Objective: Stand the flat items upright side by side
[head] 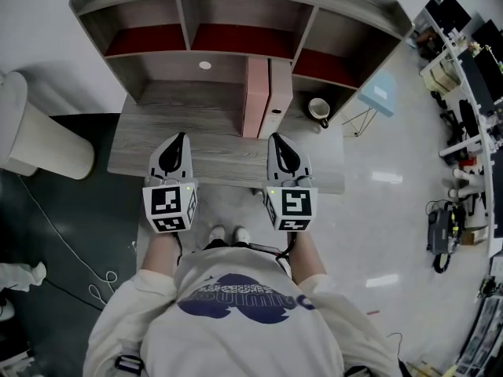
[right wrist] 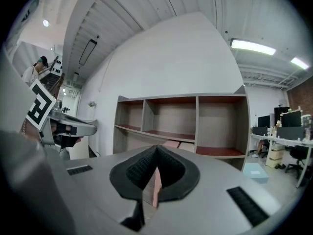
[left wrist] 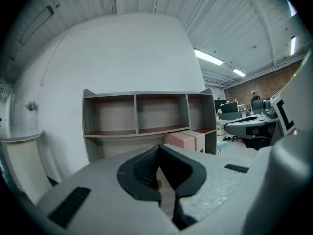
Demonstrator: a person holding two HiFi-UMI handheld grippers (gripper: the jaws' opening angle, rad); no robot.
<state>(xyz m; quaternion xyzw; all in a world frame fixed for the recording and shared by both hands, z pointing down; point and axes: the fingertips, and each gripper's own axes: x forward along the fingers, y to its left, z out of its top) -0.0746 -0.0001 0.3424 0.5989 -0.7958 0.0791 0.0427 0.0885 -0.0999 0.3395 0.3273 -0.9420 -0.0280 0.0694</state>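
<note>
My left gripper (head: 179, 137) and my right gripper (head: 277, 138) both hang over the near edge of the desk (head: 157, 124). Each points roughly level towards the shelf unit (head: 236, 6) at its back. The fingers of both are pressed together, with nothing between them. The two flat things already stand on edge: the pink item (head: 255, 96) and the beige item (head: 279, 93) are upright flank to flank, apparently touching. Their far ends are tucked under the shelf unit's lower board. Their long axes run straight away from me, front to back across the desk, so what faces my fingers is their narrow near ends, not their broad sides. They lie ahead of me, between my two grippers but well over to the right. The right gripper is almost in line with the beige one and much the nearer, and the pink one's near edge shows through the slit under its closed tips. The left gripper would have to cross open desk to reach them. A mug (head: 319, 110) sits just right of the pair, close enough to mind if I come in from that side. By my reading the standing-up is done, and any further move would be a small squaring nudge from the right.
</note>
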